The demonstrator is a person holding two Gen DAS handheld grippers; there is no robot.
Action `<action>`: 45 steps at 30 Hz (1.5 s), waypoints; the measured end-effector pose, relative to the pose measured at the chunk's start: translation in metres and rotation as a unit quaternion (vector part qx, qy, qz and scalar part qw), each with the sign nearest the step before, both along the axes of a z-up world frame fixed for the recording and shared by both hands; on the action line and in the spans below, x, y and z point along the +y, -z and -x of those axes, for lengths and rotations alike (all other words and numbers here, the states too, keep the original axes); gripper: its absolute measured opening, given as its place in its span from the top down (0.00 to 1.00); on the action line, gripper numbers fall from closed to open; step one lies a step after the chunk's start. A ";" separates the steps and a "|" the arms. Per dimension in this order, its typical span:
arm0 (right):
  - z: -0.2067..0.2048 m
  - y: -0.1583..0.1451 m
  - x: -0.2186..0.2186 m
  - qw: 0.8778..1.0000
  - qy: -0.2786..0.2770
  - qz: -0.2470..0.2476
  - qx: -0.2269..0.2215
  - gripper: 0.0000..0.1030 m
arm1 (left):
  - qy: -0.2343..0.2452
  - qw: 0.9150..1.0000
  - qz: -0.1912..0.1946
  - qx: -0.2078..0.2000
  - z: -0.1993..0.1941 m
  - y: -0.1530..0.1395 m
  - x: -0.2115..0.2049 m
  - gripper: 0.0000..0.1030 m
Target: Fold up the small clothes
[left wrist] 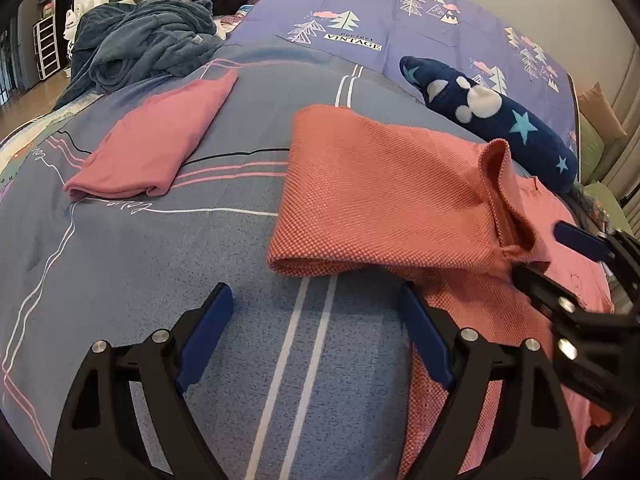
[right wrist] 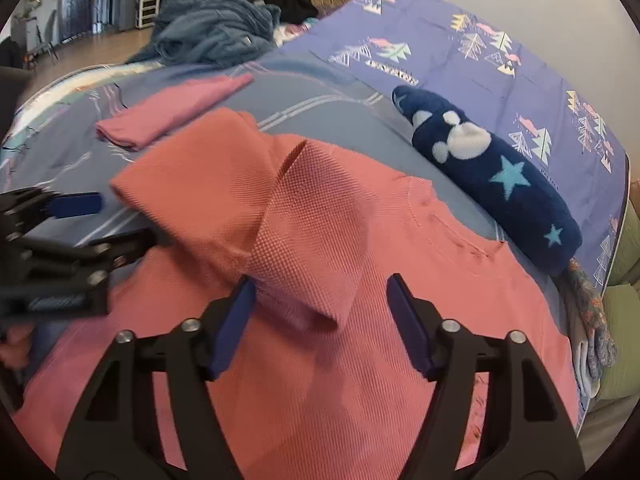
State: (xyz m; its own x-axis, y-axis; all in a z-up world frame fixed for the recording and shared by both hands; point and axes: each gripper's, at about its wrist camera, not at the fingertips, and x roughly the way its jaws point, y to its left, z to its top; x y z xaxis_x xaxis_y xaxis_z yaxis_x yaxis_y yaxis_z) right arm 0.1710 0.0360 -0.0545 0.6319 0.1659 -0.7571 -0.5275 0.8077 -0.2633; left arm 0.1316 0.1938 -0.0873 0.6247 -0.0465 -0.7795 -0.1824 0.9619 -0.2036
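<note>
Coral knit shirt (right wrist: 400, 280) partly folded on bed (left wrist: 180, 280), left claw (left wrist: 316, 336) released beside it, right claw (right wrist: 320, 320) released astride raised fold, folded pink garment (left wrist: 160, 140) apart.

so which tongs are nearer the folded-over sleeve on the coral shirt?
Right. The right tongs straddle the folded-over sleeve, open, pads not pressing it. The left tongs hang open over bare bedspread, off to the shirt's side.
</note>
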 end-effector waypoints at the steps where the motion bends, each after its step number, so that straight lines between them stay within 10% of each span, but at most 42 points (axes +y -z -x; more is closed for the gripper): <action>1: -0.003 0.001 -0.001 1.000 0.005 -0.004 0.006 0.64 | 0.003 1.000 -0.001 -0.001 0.000 0.000 -0.001 0.15; 3: -0.012 -0.005 -0.009 0.998 0.032 -0.043 0.031 0.89 | 0.009 1.000 -0.011 0.000 -0.002 0.000 -0.006 0.15; 10: -0.004 -0.055 -0.128 0.959 0.159 -0.233 0.014 0.90 | 0.013 1.000 -0.006 -0.003 -0.002 -0.001 -0.006 0.15; 17: 0.000 -0.009 -0.249 0.888 0.289 -0.334 0.127 0.82 | 0.012 1.000 -0.015 0.001 -0.005 0.000 -0.009 0.15; 18: -0.001 -0.005 -0.247 0.888 0.272 -0.343 0.143 0.75 | 0.010 1.000 -0.016 0.001 -0.005 0.000 -0.009 0.15; 20: -0.007 -0.004 -0.230 0.896 0.225 -0.346 0.161 0.22 | 0.008 1.000 -0.019 0.000 -0.006 -0.002 -0.010 0.15; 24: -0.033 -0.004 -0.185 0.911 0.173 -0.330 0.177 0.20 | 0.000 0.999 -0.033 -0.027 -0.002 -0.012 -0.010 0.14; 29: -0.068 0.016 -0.141 0.900 0.161 -0.331 0.235 0.19 | -0.009 0.999 -0.053 -0.002 -0.012 -0.007 -0.011 0.13; 31: -0.076 0.015 -0.124 0.914 0.160 -0.306 0.214 0.41 | -0.005 0.998 -0.058 0.016 -0.017 -0.001 -0.013 0.13; 32: -0.080 0.012 -0.114 0.926 0.157 -0.280 0.198 0.84 | -0.003 0.998 -0.060 0.019 -0.018 0.000 -0.014 0.13; 33: -0.086 0.011 -0.108 0.932 0.160 -0.260 0.194 0.97 | -0.001 0.998 -0.062 0.019 -0.019 0.000 -0.015 0.13; 45: -0.044 -0.066 -0.227 0.920 0.228 -0.315 0.046 0.97 | 0.002 0.998 -0.059 0.021 -0.019 0.002 -0.016 0.10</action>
State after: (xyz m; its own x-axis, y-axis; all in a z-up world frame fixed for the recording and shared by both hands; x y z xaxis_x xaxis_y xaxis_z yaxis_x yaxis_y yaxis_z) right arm 0.2150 -0.1915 0.0117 0.6822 0.3234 -0.6558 -0.0920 0.9277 0.3618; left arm 0.1506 0.1774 -0.0895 0.5919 0.0459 -0.8047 -0.1852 0.9794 -0.0803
